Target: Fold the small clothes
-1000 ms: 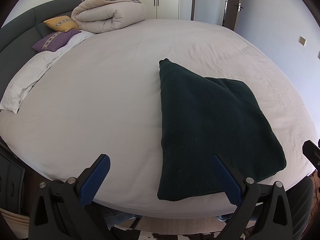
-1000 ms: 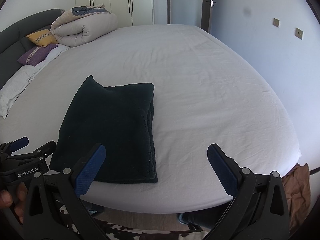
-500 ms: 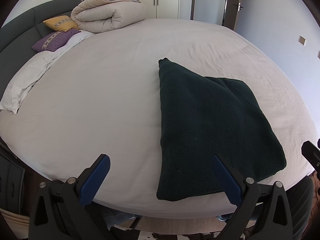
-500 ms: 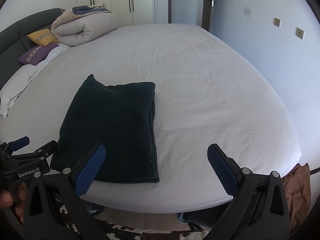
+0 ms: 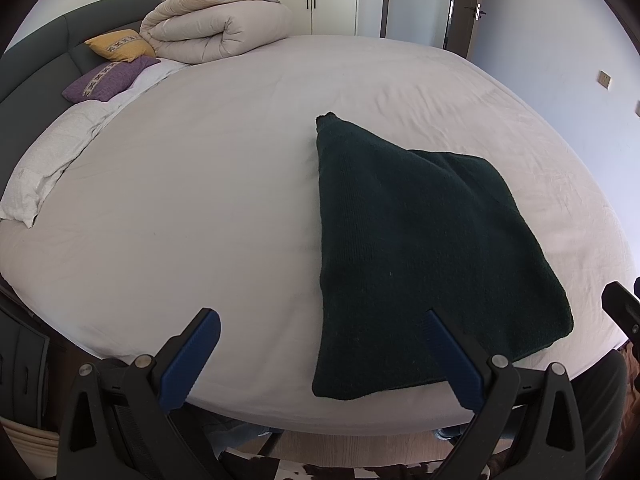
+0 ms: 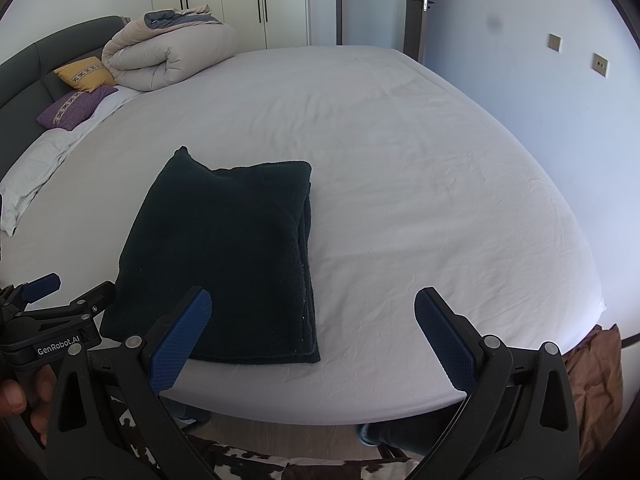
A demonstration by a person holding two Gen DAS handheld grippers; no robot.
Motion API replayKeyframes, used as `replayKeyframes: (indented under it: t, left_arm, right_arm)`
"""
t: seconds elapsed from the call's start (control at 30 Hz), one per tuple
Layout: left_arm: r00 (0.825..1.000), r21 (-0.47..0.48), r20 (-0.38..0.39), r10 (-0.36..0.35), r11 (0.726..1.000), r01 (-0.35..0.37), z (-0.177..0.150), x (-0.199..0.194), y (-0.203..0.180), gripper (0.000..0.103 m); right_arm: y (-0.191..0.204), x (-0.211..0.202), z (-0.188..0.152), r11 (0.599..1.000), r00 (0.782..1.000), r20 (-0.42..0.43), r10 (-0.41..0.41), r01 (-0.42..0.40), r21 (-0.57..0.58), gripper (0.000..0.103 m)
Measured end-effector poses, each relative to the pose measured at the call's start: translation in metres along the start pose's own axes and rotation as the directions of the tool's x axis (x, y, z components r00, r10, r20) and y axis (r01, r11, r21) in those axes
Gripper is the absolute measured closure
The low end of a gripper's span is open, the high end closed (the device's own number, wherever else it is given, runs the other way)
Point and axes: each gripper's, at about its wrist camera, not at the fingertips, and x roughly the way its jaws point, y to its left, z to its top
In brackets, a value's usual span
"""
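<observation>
A dark green knit garment [image 5: 420, 248] lies folded flat on the white bed sheet [image 5: 200, 200], near the bed's front edge. In the right wrist view the same garment [image 6: 228, 252] shows stacked layers along its right side. My left gripper [image 5: 320, 344] is open, held back over the front edge, its right finger in front of the garment's near corner. My right gripper [image 6: 312, 328] is open too, just right of the garment's near edge, holding nothing. The left gripper [image 6: 44, 300] appears at the left edge of the right wrist view, with a hand on its handle.
A rolled beige duvet [image 5: 216, 28], a yellow cushion [image 5: 120, 44] and a purple cushion [image 5: 108, 80] lie at the far left by the dark headboard [image 5: 40, 52]. A white pillow [image 5: 48, 160] lies along the left side. Brown cloth [image 6: 596, 368] hangs at the right.
Both grippers have held nearly still and open. The garment lies as before.
</observation>
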Motion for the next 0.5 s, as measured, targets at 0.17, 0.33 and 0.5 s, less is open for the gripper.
replayKeyframes:
  t: [0.17,0.33,0.5]
  left_arm:
    - [1.000,-0.002,-0.003,-0.001,1.000,0.001,-0.0017,-0.0006,0.0012,0.000]
    - [1.000,0.000,-0.004,-0.002,1.000,0.002,-0.0012,-0.0004,0.0018,0.000]
    - [1.000,0.001,-0.004,-0.002,1.000,0.002,-0.0014,-0.0004,0.0018,0.000]
  right_arm:
    - [0.0004,0.0001,-0.0001,1.000,1.000,0.000,0.000,0.000,0.000,0.000]
    - [0.0007,0.0014,-0.0004,1.000,1.000,-0.002,0.000,0.000,0.000,0.000]
    - [0.0018,0.0027,-0.0016,1.000,1.000,-0.003,-0.001,0.001,0.000,0.000]
